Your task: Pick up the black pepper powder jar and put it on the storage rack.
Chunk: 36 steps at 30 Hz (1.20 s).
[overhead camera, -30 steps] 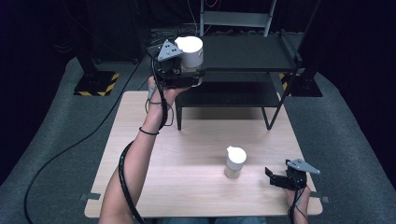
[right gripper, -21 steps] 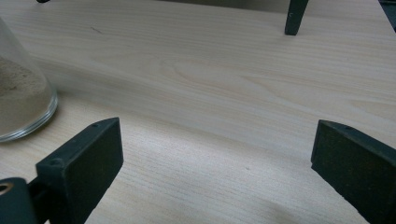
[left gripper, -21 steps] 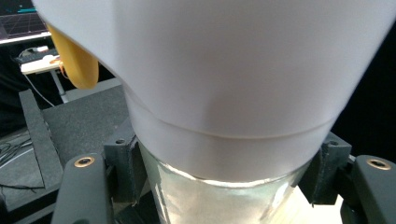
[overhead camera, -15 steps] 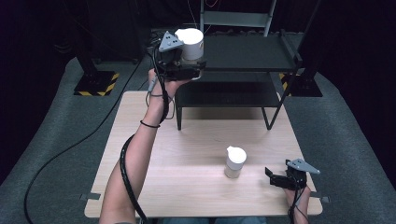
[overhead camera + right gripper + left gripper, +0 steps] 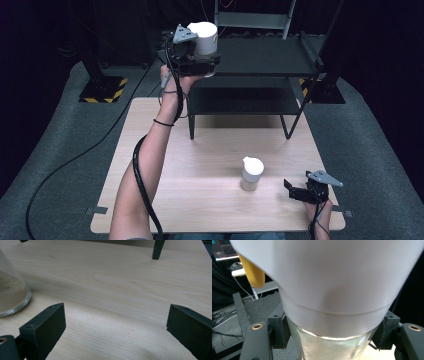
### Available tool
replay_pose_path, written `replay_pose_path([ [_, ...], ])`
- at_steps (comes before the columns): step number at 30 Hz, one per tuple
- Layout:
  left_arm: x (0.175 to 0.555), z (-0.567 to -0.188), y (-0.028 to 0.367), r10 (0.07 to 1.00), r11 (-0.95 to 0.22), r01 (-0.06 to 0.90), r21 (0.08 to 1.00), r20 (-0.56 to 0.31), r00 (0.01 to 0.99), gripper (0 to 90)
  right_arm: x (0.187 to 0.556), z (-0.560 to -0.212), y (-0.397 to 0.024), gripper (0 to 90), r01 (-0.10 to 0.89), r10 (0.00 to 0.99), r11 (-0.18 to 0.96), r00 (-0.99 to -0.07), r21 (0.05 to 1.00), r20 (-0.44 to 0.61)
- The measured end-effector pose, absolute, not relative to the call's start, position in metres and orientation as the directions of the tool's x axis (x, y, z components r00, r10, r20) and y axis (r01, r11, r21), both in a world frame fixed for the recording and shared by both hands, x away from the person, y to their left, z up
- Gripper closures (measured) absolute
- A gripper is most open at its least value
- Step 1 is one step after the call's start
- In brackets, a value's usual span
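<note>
Presently the left gripper (image 5: 196, 56) has its jaws clamped on the glass lower body of a white-lidded jar (image 5: 204, 39), pads pressed against both sides just below the lid. Compared with a second ago, the jar has been carried a little higher and farther toward the back, and it now hangs at the front left corner of the top shelf (image 5: 265, 57) of the black rack, not resting on it. In the left gripper view a yellow object (image 5: 252, 272) shows behind the lid at upper left; what it is cannot be told.

The right gripper (image 5: 300, 192) lies low at the near right corner of the desk (image 5: 200, 165), jaws spread wide with nothing between them, unmoved since the earlier frame. A second jar (image 5: 251, 173), white-lidded and part filled with a pale powder, stands upright on the desk just left of it, apart from the jaws. The lower shelf (image 5: 245, 100) stands over the far edge of the desk. Grey carpet (image 5: 65, 150) surrounds the desk; the room behind is dark.
</note>
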<state>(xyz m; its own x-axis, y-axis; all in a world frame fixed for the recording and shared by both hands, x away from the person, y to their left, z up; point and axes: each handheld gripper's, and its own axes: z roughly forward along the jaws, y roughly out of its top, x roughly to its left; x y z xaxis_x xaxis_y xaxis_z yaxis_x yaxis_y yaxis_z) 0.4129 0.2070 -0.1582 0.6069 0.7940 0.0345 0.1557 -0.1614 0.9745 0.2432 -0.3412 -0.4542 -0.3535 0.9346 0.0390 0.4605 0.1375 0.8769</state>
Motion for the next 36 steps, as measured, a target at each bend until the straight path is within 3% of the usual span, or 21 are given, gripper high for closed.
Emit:
replay_pose_path([
  [36, 0.460, -0.154, 0.195, 0.838, -0.161, 0.260, 0.952, -0.007, 0.546, 30.4, 0.242, -0.455, -0.342, 1.6, 0.453, 0.934, 0.137, -0.356, 0.881, 0.037],
])
